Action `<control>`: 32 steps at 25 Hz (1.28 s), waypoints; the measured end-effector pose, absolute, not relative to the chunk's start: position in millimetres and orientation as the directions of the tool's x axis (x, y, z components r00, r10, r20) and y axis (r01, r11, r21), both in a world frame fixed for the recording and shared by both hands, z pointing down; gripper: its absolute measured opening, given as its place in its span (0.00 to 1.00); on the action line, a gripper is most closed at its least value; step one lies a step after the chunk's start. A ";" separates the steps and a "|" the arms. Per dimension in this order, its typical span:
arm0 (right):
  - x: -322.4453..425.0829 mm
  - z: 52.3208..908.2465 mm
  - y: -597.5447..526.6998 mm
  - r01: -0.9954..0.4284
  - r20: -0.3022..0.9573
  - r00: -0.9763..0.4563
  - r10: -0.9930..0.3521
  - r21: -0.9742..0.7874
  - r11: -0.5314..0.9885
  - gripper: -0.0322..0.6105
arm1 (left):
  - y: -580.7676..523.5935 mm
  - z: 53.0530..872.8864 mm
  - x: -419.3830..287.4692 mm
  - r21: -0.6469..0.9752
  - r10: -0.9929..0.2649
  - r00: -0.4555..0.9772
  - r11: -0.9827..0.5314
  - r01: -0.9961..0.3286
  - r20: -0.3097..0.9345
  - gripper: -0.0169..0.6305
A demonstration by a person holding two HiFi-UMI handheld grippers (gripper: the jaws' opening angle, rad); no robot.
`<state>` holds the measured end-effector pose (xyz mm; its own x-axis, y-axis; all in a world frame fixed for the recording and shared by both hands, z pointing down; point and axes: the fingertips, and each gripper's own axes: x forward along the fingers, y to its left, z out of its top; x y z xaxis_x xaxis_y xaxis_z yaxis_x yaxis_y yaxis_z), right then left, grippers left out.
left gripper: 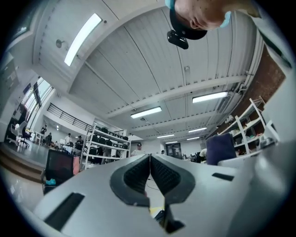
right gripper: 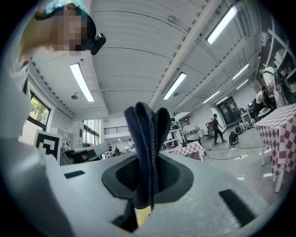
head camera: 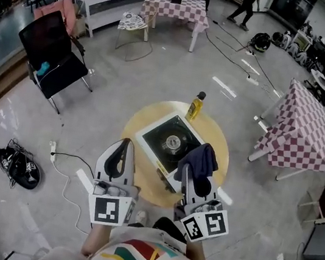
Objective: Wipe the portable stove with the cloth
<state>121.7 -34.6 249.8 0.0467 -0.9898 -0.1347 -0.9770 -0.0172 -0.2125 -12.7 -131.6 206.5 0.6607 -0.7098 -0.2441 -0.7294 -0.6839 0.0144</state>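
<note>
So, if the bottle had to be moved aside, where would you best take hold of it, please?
Grip the bottle around its yellow body, coming in level from either side: it stands upright, with the stove close in front.

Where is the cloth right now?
In the head view, the dark blue cloth is pinched in the right hand-held gripper, by the portable stove's right edge.

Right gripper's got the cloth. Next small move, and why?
Probably tip the right gripper down to bring the dark blue cloth onto the portable stove: the cloth is clamped in its jaws, but that gripper points up toward the ceiling; the left gripper is shut, empty.
</note>
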 end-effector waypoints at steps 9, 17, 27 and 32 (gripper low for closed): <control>149.8 263.8 -44.6 -0.962 -0.155 0.066 -0.986 -0.273 -0.022 0.10 | -134.3 205.7 -1.6 0.026 -0.750 0.603 -0.632 -0.775 -0.271 0.04; 164.1 257.3 -39.8 -0.972 -0.189 0.045 -0.981 -0.237 0.001 0.10 | -131.8 201.2 18.6 0.062 -0.752 0.590 -0.631 -0.773 -0.292 0.04; 209.7 289.4 -47.1 -0.989 0.066 0.130 -0.989 -0.057 -0.134 0.10 | -127.4 203.7 35.8 0.060 -0.750 0.593 -0.633 -0.771 -0.293 0.04; 260.2 322.1 -55.9 -0.989 0.300 0.148 -0.942 0.062 -0.135 0.10 | -127.4 208.9 41.7 0.044 -0.753 0.598 -0.631 -0.774 -0.275 0.04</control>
<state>260.2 -55.9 322.1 0.1476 -0.9424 0.3002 -0.9889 -0.1352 0.0619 41.7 -127.4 208.9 0.5977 -0.7529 -0.2754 -0.7745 -0.6311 0.0443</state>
